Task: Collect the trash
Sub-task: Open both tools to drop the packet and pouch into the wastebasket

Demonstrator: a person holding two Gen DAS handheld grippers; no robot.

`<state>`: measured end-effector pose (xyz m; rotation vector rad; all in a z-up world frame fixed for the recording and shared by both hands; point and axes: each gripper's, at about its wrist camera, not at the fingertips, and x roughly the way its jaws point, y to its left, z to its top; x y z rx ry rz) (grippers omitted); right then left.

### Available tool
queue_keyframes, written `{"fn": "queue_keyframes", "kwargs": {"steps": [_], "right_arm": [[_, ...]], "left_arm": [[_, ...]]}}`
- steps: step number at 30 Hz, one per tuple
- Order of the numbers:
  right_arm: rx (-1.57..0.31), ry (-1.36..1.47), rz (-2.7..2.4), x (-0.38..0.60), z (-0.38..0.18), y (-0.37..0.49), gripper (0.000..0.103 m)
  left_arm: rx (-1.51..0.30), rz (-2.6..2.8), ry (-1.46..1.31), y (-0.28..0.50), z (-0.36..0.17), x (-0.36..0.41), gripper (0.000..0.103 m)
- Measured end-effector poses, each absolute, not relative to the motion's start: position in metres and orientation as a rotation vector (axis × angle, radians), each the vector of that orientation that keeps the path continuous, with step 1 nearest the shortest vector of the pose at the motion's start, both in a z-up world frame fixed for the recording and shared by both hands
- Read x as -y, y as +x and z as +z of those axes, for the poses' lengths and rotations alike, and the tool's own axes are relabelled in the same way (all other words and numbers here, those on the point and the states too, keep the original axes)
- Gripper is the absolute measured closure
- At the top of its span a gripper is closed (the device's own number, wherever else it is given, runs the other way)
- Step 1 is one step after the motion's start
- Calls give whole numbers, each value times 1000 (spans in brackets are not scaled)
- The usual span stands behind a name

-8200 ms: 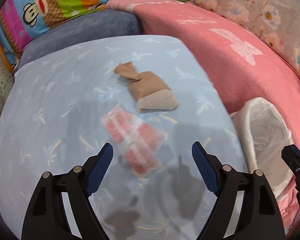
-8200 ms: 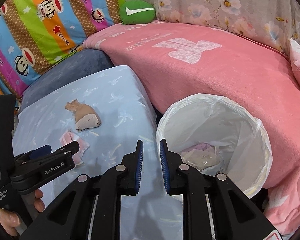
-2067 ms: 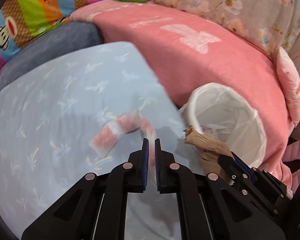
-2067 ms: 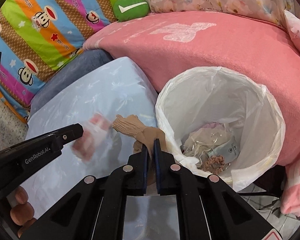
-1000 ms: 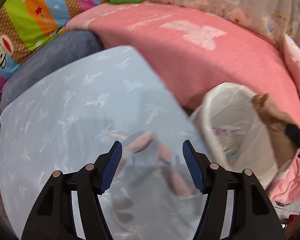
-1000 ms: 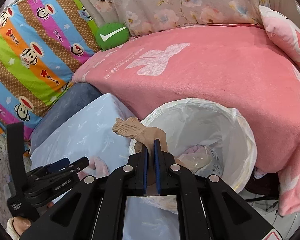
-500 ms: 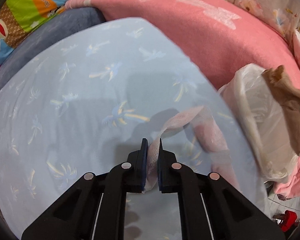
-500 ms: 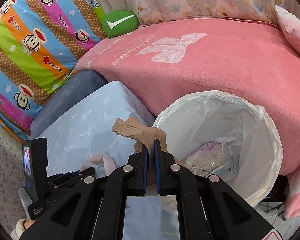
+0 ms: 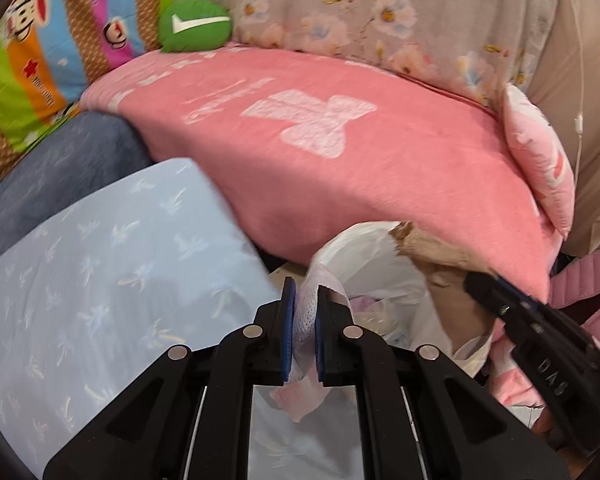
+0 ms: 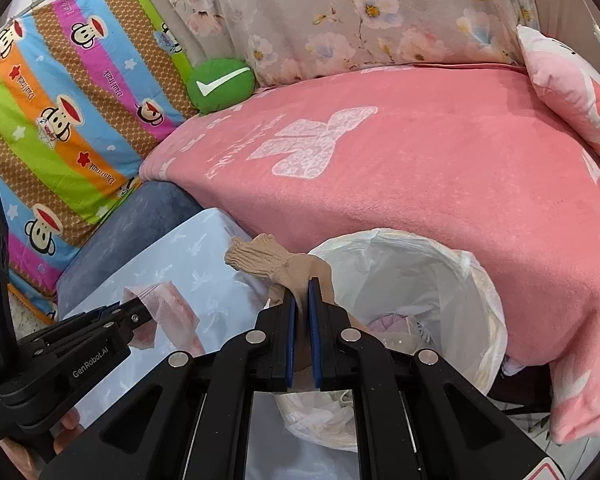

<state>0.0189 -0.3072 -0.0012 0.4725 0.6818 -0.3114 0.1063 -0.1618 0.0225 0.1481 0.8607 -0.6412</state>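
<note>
My left gripper (image 9: 303, 294) is shut on a pink and white plastic wrapper (image 9: 305, 320), lifted off the blue cushion and held near the left rim of the white-lined trash bin (image 9: 376, 252). My right gripper (image 10: 302, 283) is shut on a tan stocking (image 10: 268, 261) and holds it at the left rim of the bin (image 10: 476, 280). The wrapper (image 10: 168, 300) and left gripper also show at lower left in the right wrist view. The stocking (image 9: 432, 252) shows over the bin in the left wrist view. The bin holds several pieces of trash.
A light blue patterned cushion (image 9: 100, 264) lies left of the bin. A pink blanket (image 10: 420, 168) covers the sofa behind it. A green round pillow (image 10: 220, 84), a striped monkey blanket (image 10: 68, 120) and a pink pillow (image 10: 572, 88) lie around.
My left gripper has lifted the wrapper off the blue cushion and carried it right toward the bin. My right gripper still holds the stocking at the bin's rim.
</note>
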Motion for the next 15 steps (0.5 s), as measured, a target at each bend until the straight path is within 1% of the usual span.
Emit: {"fn": "queue_keyframes", "kwargs": {"steps": [8,12,13,14,15], "right_arm": [[-686,494,-367,330,-2,-4,96],[-689,502,-385,338,-5,-7,96],[-688,503,-389,340,-6,-7,95],[-687,504,-389,340,-5,-7,93],[-681,502,-395,341,-5,-8,91]], "left_arm": [[-839,-716,180,101,26,197,94],[-850,-725,218,97,18,213,91],[-857,-708,230,96,15,216,80],[-863,-694,235,96,13,217,62],[-865,-675,230,96,11,216,52]]}}
